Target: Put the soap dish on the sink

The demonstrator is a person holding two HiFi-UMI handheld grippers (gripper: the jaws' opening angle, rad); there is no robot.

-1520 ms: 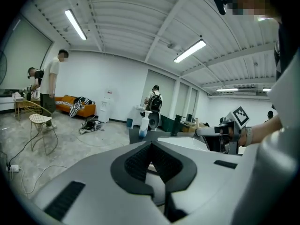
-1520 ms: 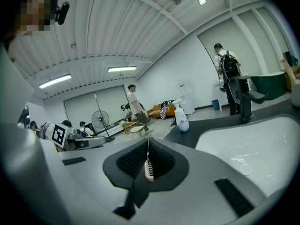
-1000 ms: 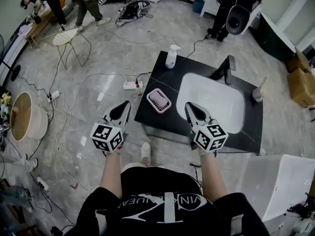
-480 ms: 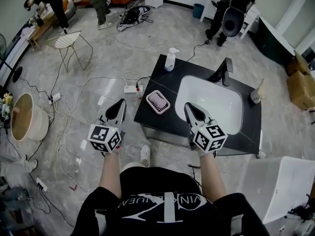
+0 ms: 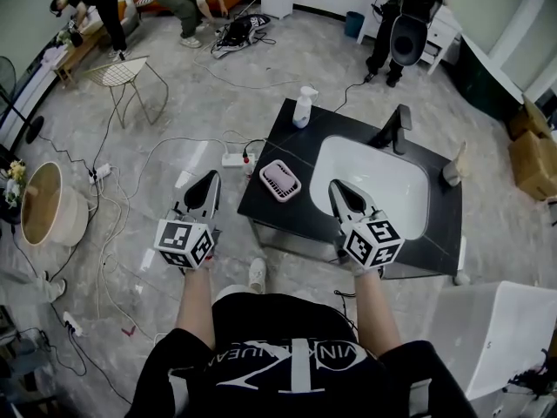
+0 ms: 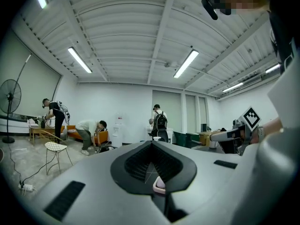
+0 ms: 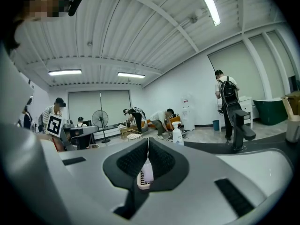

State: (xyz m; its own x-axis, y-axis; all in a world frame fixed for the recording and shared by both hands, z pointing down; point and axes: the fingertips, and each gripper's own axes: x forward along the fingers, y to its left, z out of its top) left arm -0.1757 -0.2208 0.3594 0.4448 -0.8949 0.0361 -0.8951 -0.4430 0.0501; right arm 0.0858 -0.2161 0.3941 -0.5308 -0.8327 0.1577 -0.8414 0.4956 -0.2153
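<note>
A pink slotted soap dish (image 5: 280,179) lies on the black counter (image 5: 296,142), just left of the white sink basin (image 5: 374,185). My left gripper (image 5: 207,181) hangs shut and empty over the floor, left of the counter's edge and apart from the dish. To the dish's right, my right gripper (image 5: 338,190) is also shut and empty, over the counter's front at the basin's near-left corner. In the left gripper view the left gripper (image 6: 151,144) points level, and the dish (image 6: 158,183) peeps out below its tips. The right gripper (image 7: 148,142) likewise has the dish (image 7: 145,176) showing under its shut tips.
A black faucet (image 5: 396,127) stands behind the basin and a white spray bottle (image 5: 302,104) on the counter's far corner. A power strip (image 5: 233,158) and cables lie on the floor at left, near a wire chair (image 5: 122,75). A white cabinet (image 5: 496,329) stands at right. People work at the back.
My left gripper has lifted slightly. The right gripper and the soap dish have stayed where they were. The people at the back have shifted.
</note>
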